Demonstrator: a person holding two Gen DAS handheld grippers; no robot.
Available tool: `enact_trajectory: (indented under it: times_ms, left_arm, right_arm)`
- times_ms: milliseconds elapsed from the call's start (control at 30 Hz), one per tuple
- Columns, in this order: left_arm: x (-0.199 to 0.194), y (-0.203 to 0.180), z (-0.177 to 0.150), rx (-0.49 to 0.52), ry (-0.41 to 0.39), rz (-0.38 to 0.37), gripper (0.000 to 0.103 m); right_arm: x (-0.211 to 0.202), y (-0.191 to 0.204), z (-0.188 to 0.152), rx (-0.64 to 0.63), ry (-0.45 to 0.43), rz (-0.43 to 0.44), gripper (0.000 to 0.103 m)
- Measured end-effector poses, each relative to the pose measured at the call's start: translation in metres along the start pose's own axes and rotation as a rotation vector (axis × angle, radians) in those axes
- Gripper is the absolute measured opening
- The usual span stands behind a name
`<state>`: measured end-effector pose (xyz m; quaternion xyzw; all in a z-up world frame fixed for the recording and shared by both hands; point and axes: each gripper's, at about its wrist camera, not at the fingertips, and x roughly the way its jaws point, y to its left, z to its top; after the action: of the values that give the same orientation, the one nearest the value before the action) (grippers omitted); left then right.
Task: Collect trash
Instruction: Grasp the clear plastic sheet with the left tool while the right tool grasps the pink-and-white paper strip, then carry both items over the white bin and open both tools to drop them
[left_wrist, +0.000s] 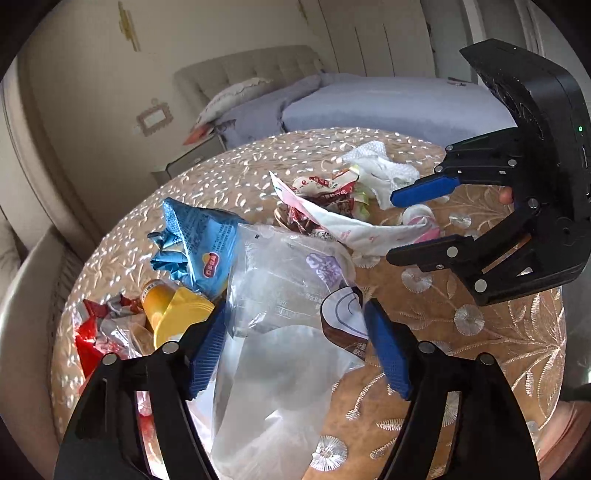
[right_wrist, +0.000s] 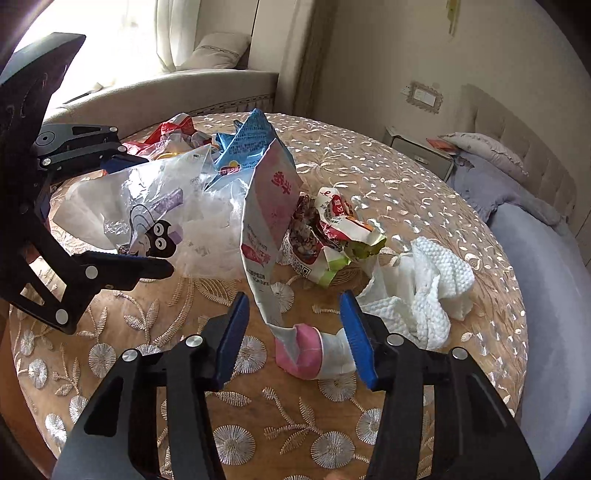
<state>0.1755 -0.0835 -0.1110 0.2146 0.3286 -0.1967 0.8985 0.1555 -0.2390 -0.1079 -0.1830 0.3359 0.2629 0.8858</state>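
Trash lies on a round embroidered table (left_wrist: 480, 332) (right_wrist: 295, 424). My left gripper (left_wrist: 299, 339) is open with its blue pads either side of a clear plastic bag (left_wrist: 280, 314) (right_wrist: 147, 206). My right gripper (right_wrist: 295, 332) (left_wrist: 410, 225) is open around the lower end of a pink-and-white pouch (right_wrist: 269, 221) (left_wrist: 347, 225), without closing on it. A blue snack bag (left_wrist: 199, 243) (right_wrist: 243, 147), a yellow wrapper (left_wrist: 173, 310), a red wrapper (left_wrist: 92, 332) (right_wrist: 166, 133), a red-and-green wrapper (right_wrist: 332, 236) (left_wrist: 328, 192) and crumpled white tissue (right_wrist: 421, 291) (left_wrist: 376, 170) lie around.
A bed with grey-blue sheets (left_wrist: 388, 107) (right_wrist: 535, 258) stands beyond the table. A grey bedside cabinet (right_wrist: 421, 155) (left_wrist: 192, 155) sits by the wall. A curved beige window seat (right_wrist: 166, 88) is behind the table's far edge.
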Motion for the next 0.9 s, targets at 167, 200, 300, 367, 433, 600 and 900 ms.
enact_trajectory:
  times_ms: [167,200,300,367,433,600,900]
  left_arm:
    - [-0.003,-0.003,-0.001,-0.002,-0.019,-0.008,0.057]
    - [-0.008,-0.004,-0.001,-0.004,-0.034,0.003,0.057]
    - [-0.022,-0.005,0.002,-0.008,-0.058,0.011,0.057]
    - [-0.033,-0.005,0.002,-0.014,-0.073,0.016,0.057]
    - [-0.044,-0.007,0.003,-0.017,-0.086,0.02,0.057]
    - [-0.072,-0.019,0.006,-0.016,-0.127,0.017,0.057]
    - [-0.098,-0.072,0.019,0.032,-0.192,-0.078,0.057]
  right_arm:
    - [-0.004,0.005,-0.002,-0.026,-0.016,-0.026,0.023]
    - [-0.007,0.005,-0.003,-0.022,-0.026,-0.034,0.02]
    - [-0.021,0.0,-0.001,0.013,-0.046,0.005,0.01]
    - [-0.031,-0.001,-0.001,0.031,-0.063,0.026,0.01]
    - [-0.043,0.0,-0.001,0.031,-0.085,0.024,0.01]
    - [-0.076,0.002,-0.007,0.058,-0.129,0.059,0.01]
    - [-0.144,0.002,-0.04,0.109,-0.197,0.027,0.01]
